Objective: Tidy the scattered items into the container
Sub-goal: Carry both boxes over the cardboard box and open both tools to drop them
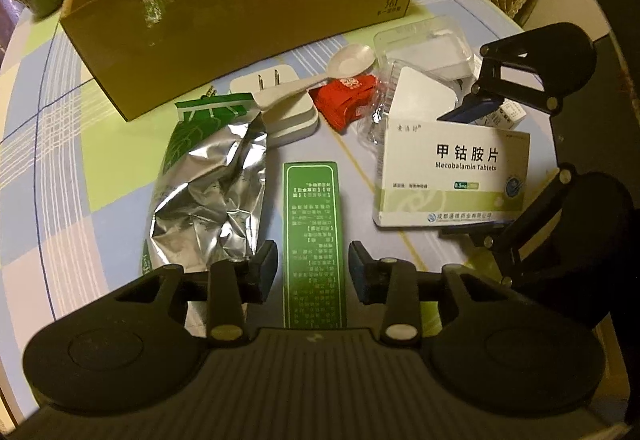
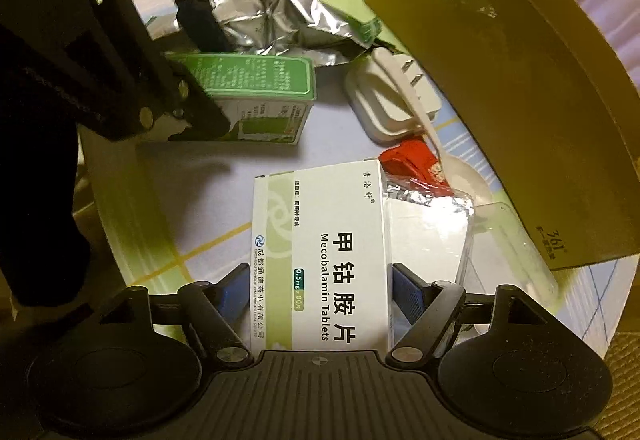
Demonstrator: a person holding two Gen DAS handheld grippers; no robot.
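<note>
In the left wrist view the left claw (image 1: 313, 267) stood at the bottom centre of the frame, its fingers spread either side of the long green box (image 1: 313, 240) with a gap on each side, touching nothing. The green box lay flat on the checked desk (image 1: 64, 144), running up the middle of the frame. Just left of it lay a crumpled silver foil pouch (image 1: 212, 196). Above these, a white plug adapter (image 1: 280, 108) carried a white plastic spoon (image 1: 340, 66) across it, with a red packet (image 1: 348, 96) beside it and a clear plastic tray (image 1: 424, 44) to the upper right. The open cardboard box (image 1: 240, 20) filled the upper left and centre.

At right, the white Mecobalamin Tablets box (image 1: 452, 176) stood tilted, on edge. In the right wrist view the right claw (image 2: 316, 288) bracketed this box (image 2: 320, 260) at the bottom centre, blue pads close against both sides; whether they pressed it I could not tell.
</note>
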